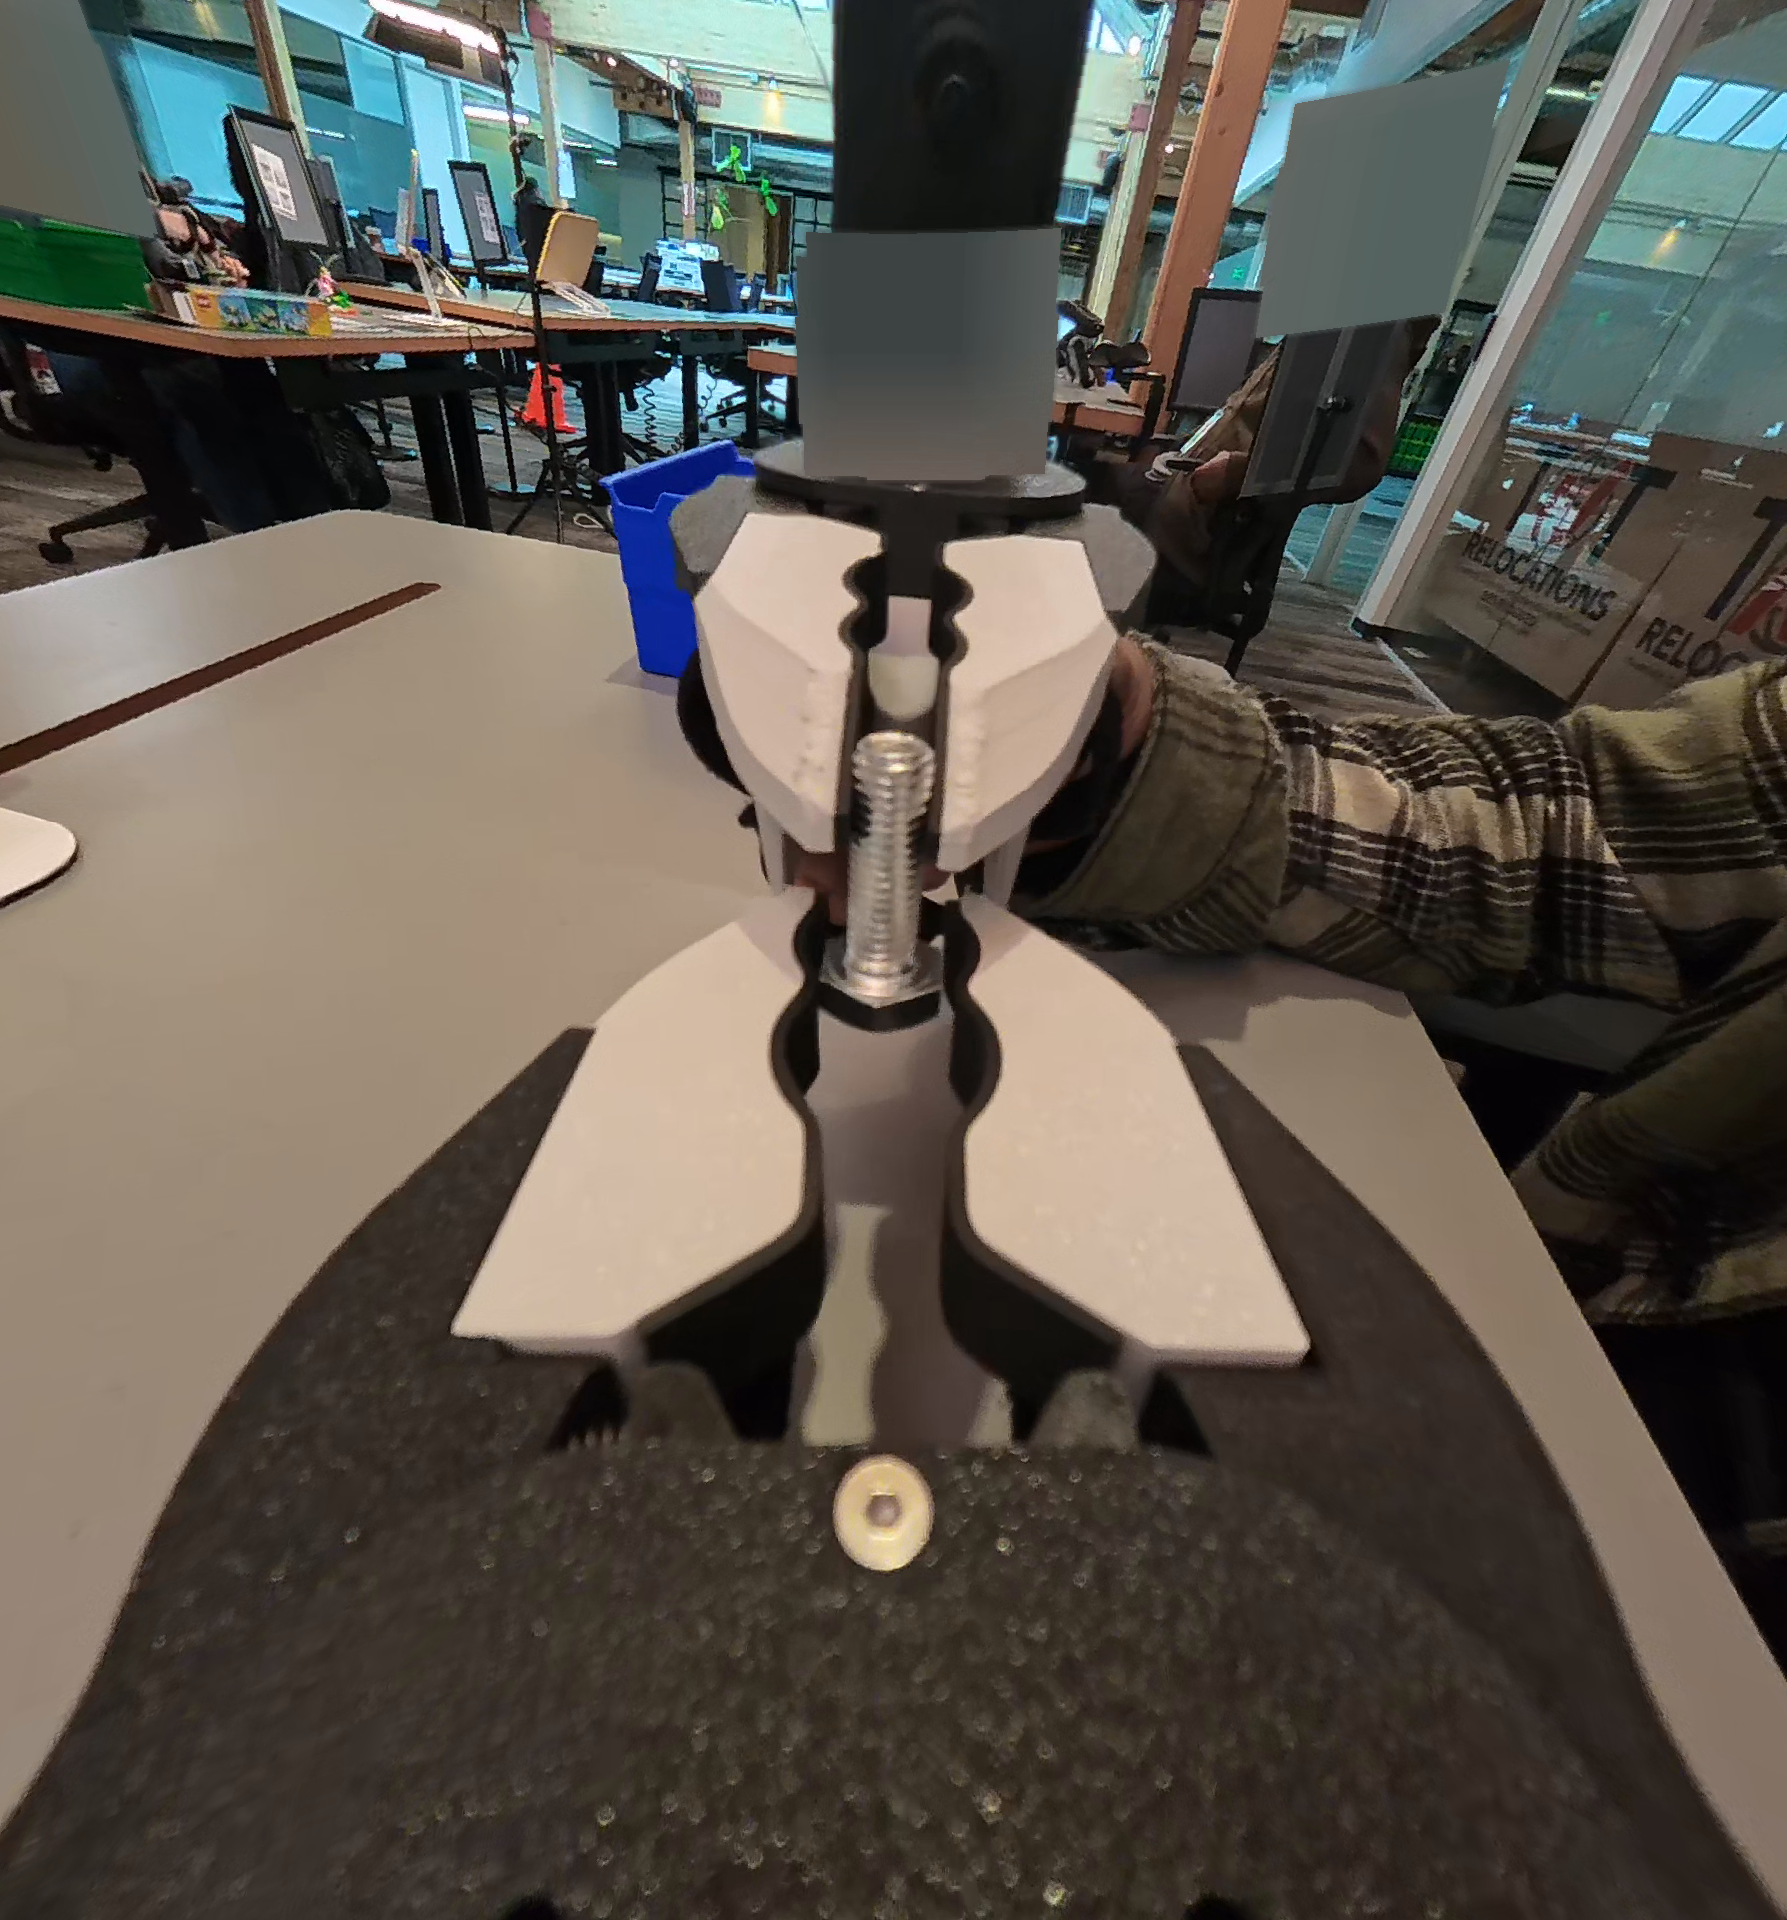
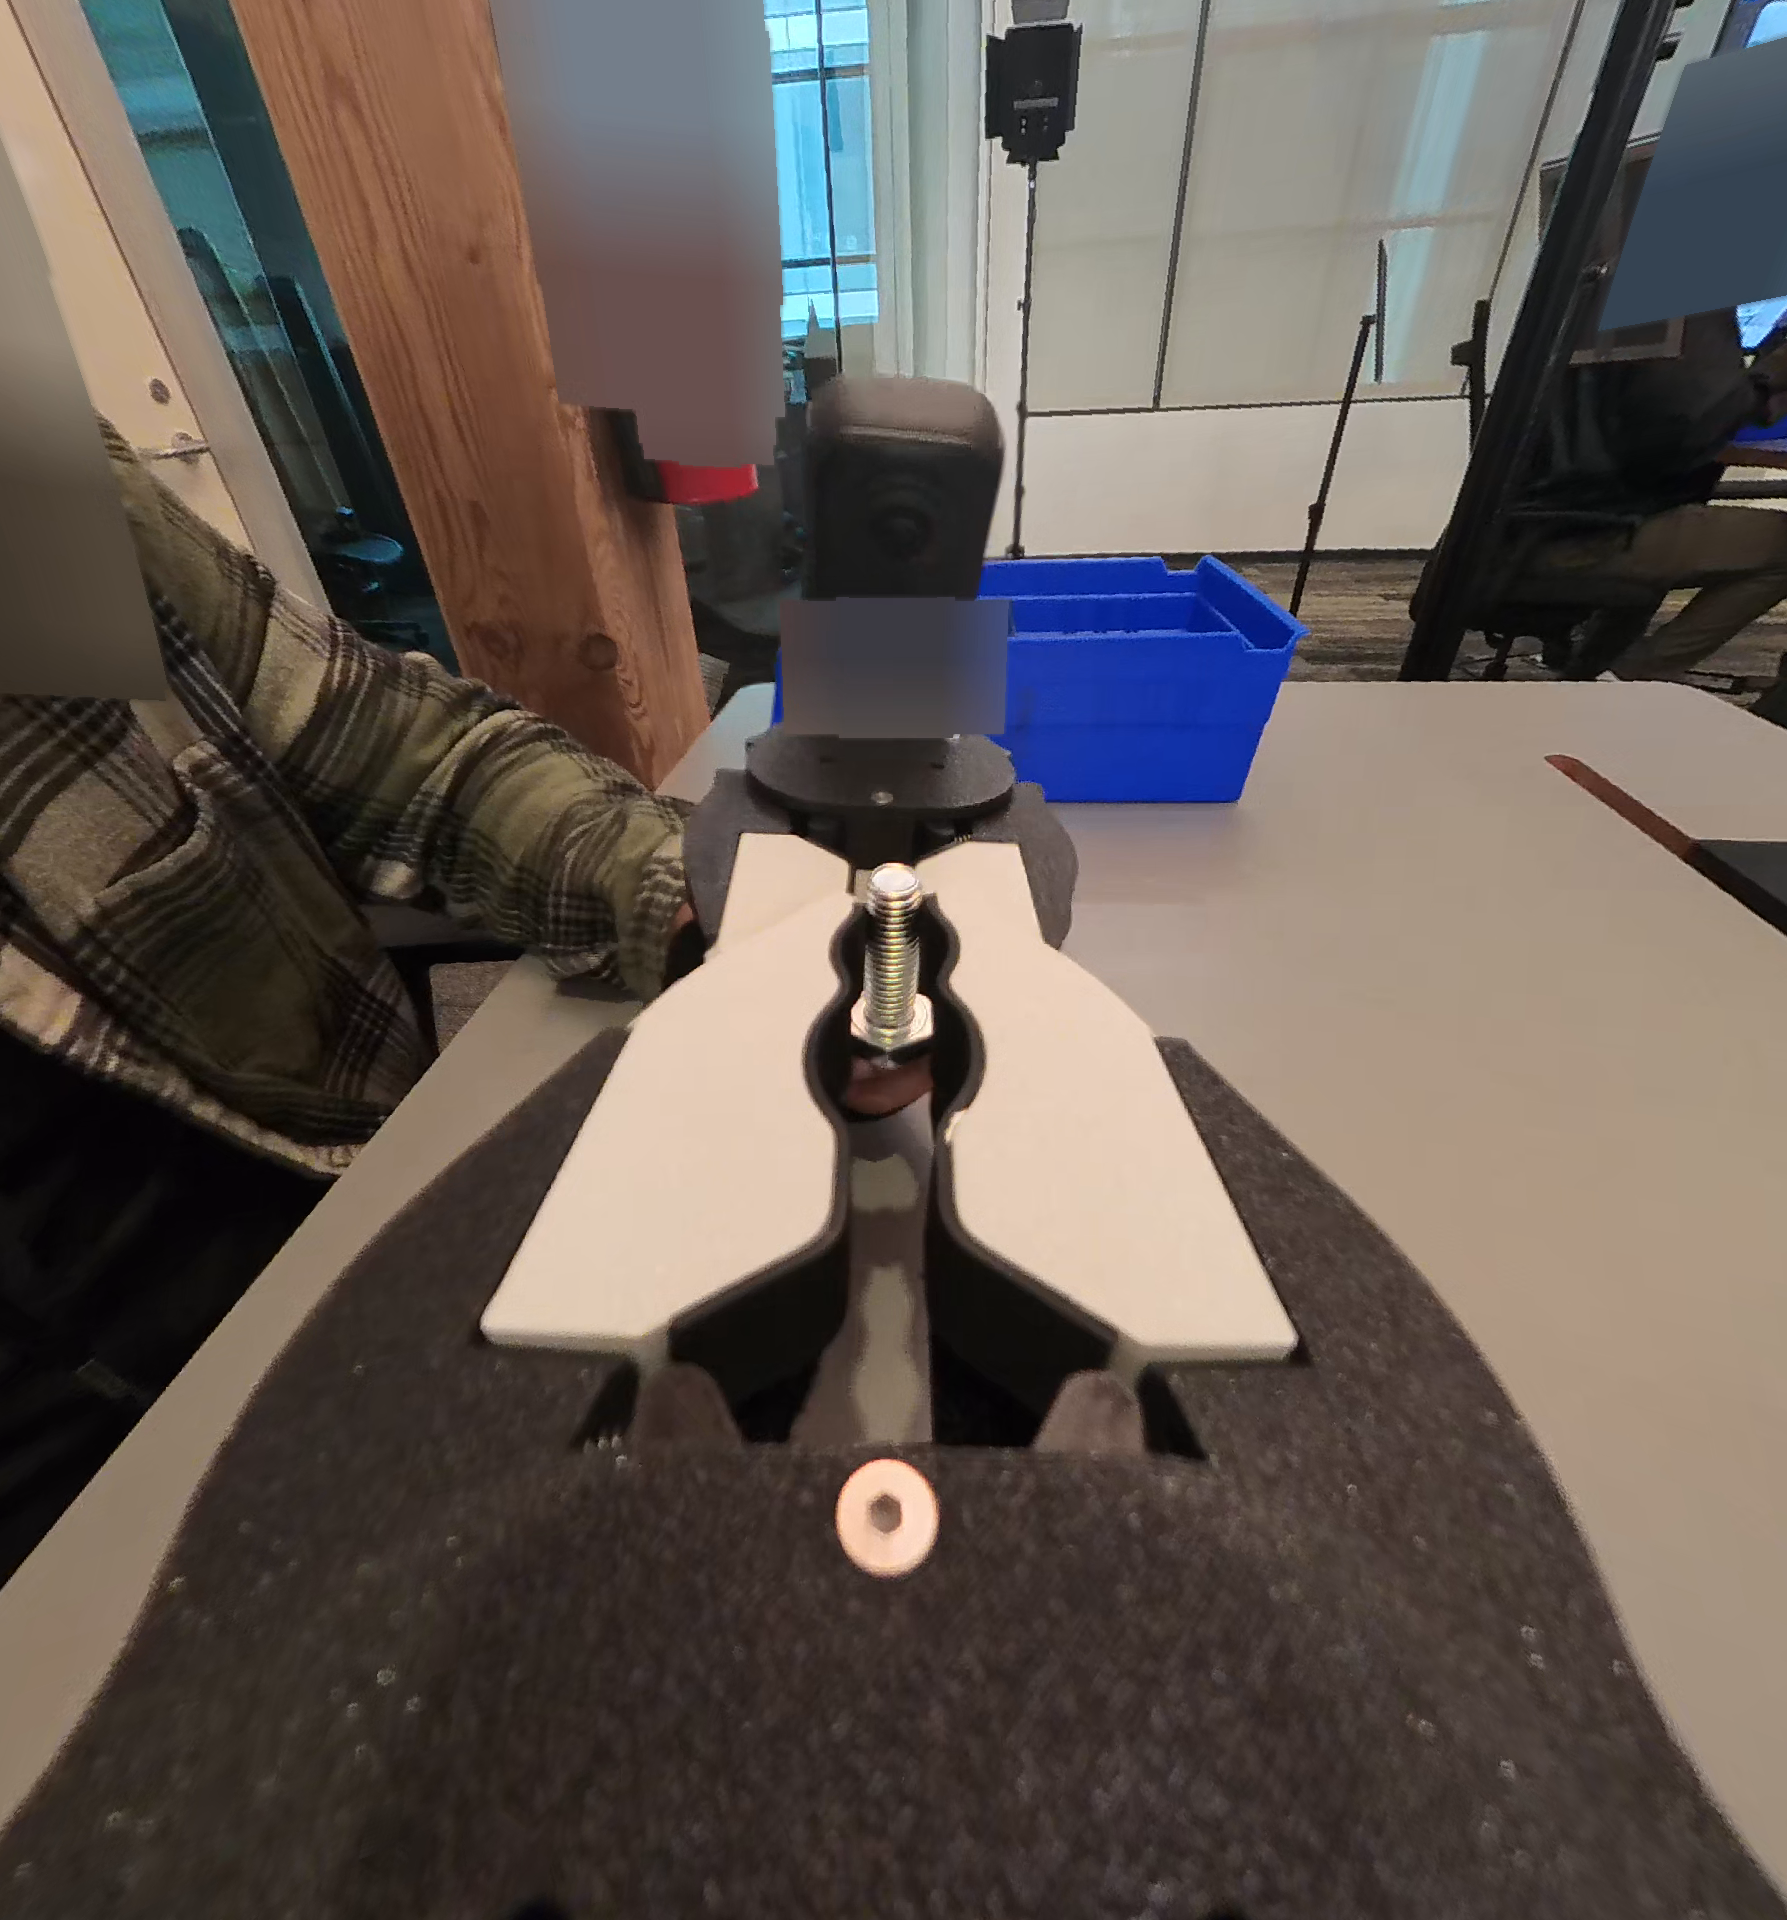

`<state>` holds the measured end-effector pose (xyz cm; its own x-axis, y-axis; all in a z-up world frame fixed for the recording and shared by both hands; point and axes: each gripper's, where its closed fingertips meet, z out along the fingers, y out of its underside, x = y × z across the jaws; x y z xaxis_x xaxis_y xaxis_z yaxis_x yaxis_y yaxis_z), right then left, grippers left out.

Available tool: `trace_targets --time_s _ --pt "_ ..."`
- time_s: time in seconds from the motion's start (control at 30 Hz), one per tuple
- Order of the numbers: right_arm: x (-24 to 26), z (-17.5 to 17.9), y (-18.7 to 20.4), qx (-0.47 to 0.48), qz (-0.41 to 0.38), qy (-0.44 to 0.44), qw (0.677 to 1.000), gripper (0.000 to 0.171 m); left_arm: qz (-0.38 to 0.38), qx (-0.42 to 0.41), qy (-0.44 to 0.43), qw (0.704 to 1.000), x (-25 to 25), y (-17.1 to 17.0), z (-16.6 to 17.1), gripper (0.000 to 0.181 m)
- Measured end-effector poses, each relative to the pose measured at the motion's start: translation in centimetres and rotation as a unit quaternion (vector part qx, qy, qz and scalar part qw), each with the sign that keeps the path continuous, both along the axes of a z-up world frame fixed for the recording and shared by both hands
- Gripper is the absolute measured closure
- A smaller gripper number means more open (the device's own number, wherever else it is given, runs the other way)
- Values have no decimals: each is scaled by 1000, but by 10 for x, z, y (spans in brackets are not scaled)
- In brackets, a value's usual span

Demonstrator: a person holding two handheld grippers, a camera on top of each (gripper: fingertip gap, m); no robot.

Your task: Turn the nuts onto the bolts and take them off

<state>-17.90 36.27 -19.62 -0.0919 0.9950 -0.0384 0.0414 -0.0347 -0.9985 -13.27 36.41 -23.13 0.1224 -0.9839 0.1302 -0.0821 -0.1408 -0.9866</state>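
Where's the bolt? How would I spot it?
Look at the flat grey table with the blue plastic bin, then at the white-fingered left gripper and right gripper pointing at each other. The shiny silver threaded bolt runs between their tips. It is the only bright metal thing there with spiral ridges.

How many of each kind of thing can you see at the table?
Grippers: 2, the left gripper and the right gripper
bolt: 1
nut: 1
blue bin: 1
Total: 5
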Motion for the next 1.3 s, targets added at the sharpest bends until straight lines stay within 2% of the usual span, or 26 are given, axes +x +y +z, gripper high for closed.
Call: trace_targets --time_s 0.3,0.37,0.47,0.53,0.63,0.7,0.8,1.03,1.2,1.3 --pt "4 2 -1 10 8 5 1000 161 14 19 11 1000 -1 0 1 166" --pt "12 14 9 5 -23 28 999 145 20 19 10 1000 -3 3 2 166" --pt "38 23 29 10 -84 31 996 144 37 22 18 999 -8 11 -3 166" --pt "54 5 43 22 -135 -32 990 133 53 24 18 998 -12 17 -3 166" --pt "72 -40 49 36 -162 -149 975 122 67 29 13 997 -18 23 -1 166" --pt "78 -68 45 30 -150 -208 966 125 67 22 0 997 -21 24 2 166" --pt "72 -83 27 5 -87 -220 972 143 68 2 -16 998 -25 29 3 166" --pt "69 -115 28 28 -88 -296 951 130 64 -7 -29 998 -28 30 6 166" --pt "73 -143 28 27 -85 -365 927 140 60 -6 -21 998 -25 27 3 166" --pt "69 -142 28 31 -83 -362 928 148 58 -2 -21 998 -25 26 5 166"
